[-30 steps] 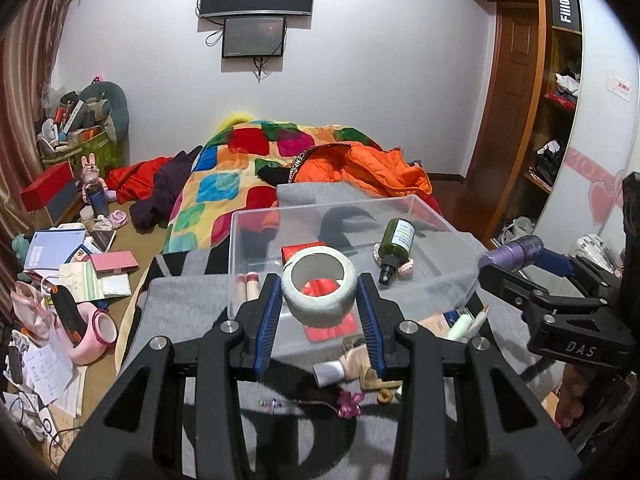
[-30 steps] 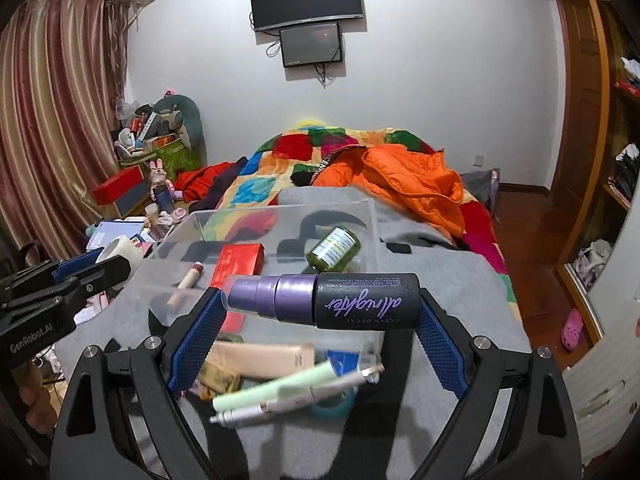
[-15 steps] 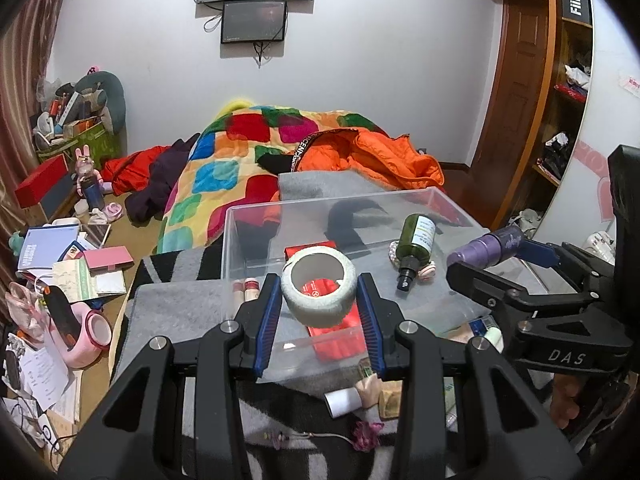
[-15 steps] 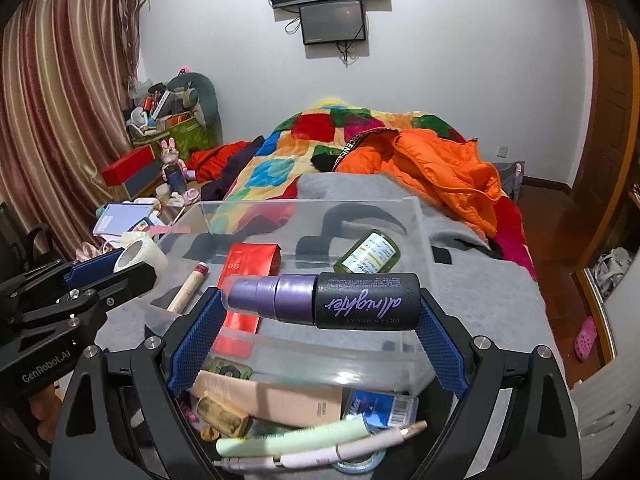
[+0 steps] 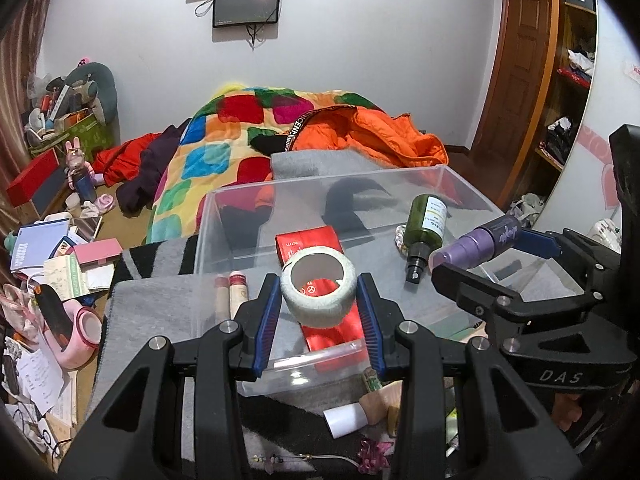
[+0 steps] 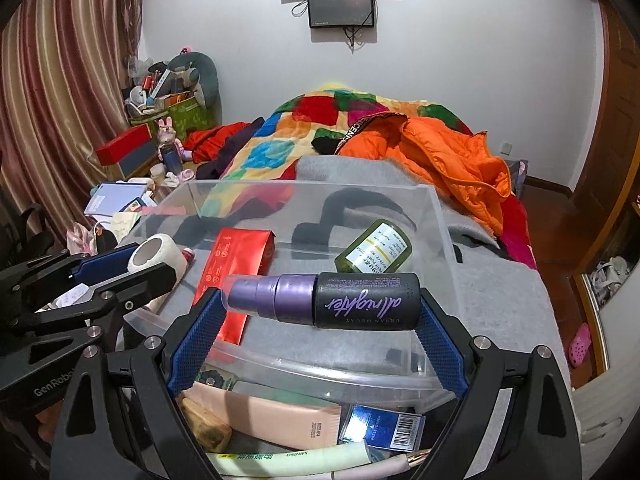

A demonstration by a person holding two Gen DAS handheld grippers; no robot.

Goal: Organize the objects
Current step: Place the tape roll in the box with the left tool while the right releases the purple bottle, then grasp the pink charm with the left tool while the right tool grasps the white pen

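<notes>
My left gripper (image 5: 318, 307) is shut on a white tape roll (image 5: 319, 288) and holds it over the near edge of a clear plastic bin (image 5: 224, 208). My right gripper (image 6: 320, 312) is shut on a purple and black spray bottle (image 6: 324, 300), held sideways over the bin's (image 6: 440, 216) near right edge. The spray bottle (image 5: 476, 242) also shows at the right of the left wrist view. The tape roll (image 6: 158, 254) shows at the left of the right wrist view. In the bin lie a red packet (image 5: 308, 242), a green bottle (image 5: 426, 224) and two small tubes (image 5: 230, 292).
The bin stands on a grey blanket (image 6: 500, 292) on the bed. Loose cosmetics lie in front of it: a peach tube (image 6: 276, 420), a blue box (image 6: 384, 428), a pale green tube (image 6: 296, 458). An orange jacket (image 6: 440, 152) lies behind. Books and clutter (image 5: 52, 256) cover the floor at the left.
Both grippers have moved forward towards the bin with their objects still held. The bin now looks closer and lies under both.
</notes>
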